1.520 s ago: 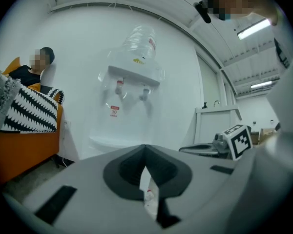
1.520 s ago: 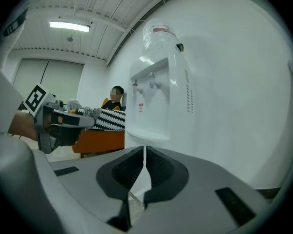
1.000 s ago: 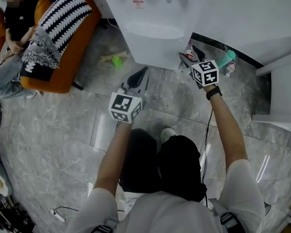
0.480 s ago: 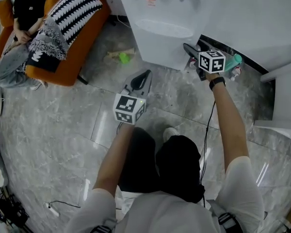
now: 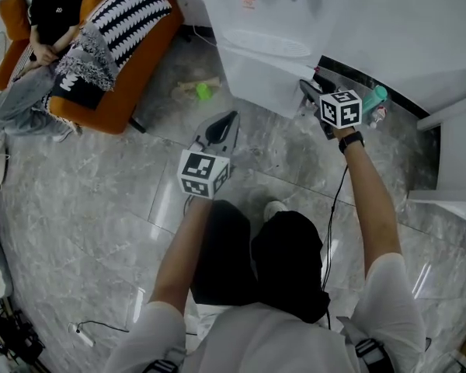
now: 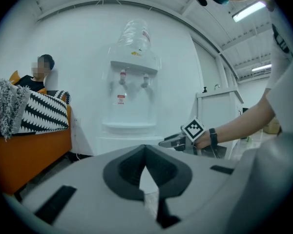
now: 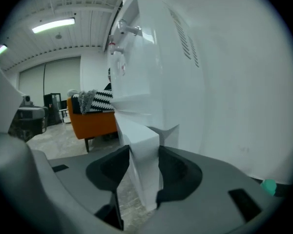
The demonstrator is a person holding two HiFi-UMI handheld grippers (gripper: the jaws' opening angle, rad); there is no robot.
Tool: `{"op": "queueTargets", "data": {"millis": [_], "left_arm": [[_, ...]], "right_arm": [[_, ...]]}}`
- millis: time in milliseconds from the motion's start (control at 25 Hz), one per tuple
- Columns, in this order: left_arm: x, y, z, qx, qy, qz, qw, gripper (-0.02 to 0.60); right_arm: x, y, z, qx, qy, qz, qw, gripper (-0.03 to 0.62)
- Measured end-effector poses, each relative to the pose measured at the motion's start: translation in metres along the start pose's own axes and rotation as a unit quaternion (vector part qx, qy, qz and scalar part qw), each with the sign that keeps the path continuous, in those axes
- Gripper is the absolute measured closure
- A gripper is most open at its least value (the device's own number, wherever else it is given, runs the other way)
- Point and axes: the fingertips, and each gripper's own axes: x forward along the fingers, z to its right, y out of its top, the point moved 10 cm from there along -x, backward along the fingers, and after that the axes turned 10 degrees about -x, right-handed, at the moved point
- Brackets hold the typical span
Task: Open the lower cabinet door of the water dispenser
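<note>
The white water dispenser (image 5: 264, 22) stands at the top of the head view. Its lower cabinet door (image 5: 258, 78) hangs slightly ajar at the right corner. My right gripper (image 5: 307, 92) reaches that corner. In the right gripper view the door's free edge (image 7: 142, 145) stands between the dark pads (image 7: 175, 172) and fills the gap, and the jaws are closing on it. My left gripper (image 5: 223, 124) hovers over the floor in front of the dispenser, apart from it. Its jaws are together with nothing between them. In the left gripper view the dispenser (image 6: 132, 96) is straight ahead.
An orange sofa (image 5: 120, 92) with a striped blanket (image 5: 128, 14) and a seated person (image 5: 39, 45) lies at the upper left. A small green thing (image 5: 205, 91) lies on the floor beside the dispenser. A teal bottle (image 5: 377, 94) and a white cabinet (image 5: 454, 146) are to the right.
My right gripper has shifted along the dispenser's right corner and its jaws have come in around the door edge, which now stands out a little. The left gripper drifted slightly.
</note>
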Motion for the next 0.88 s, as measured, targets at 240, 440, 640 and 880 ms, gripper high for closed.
{"op": "queueTargets", "data": {"millis": [240, 440, 640, 880], "left_arm": [[-0.009, -0.005, 0.002, -0.007, 0.002, 0.005, 1.0000, 0.574], [-0.017, -0.008, 0.001, -0.007, 0.013, 0.005, 0.9999, 0.574], [-0.028, -0.010, -0.002, -0.004, 0.021, 0.007, 0.9997, 0.574], [-0.043, -0.009, -0.013, -0.009, 0.041, 0.016, 0.9990, 0.574]], "right_arm": [[-0.017, -0.006, -0.038, -0.031, 0.033, -0.001, 0.999, 0.418], [-0.028, -0.008, -0.069, -0.035, 0.046, 0.005, 0.998, 0.422], [-0.035, -0.009, -0.099, -0.044, 0.075, 0.008, 0.996, 0.432], [-0.034, -0.003, -0.130, -0.067, 0.120, 0.007, 0.991, 0.470]]}}
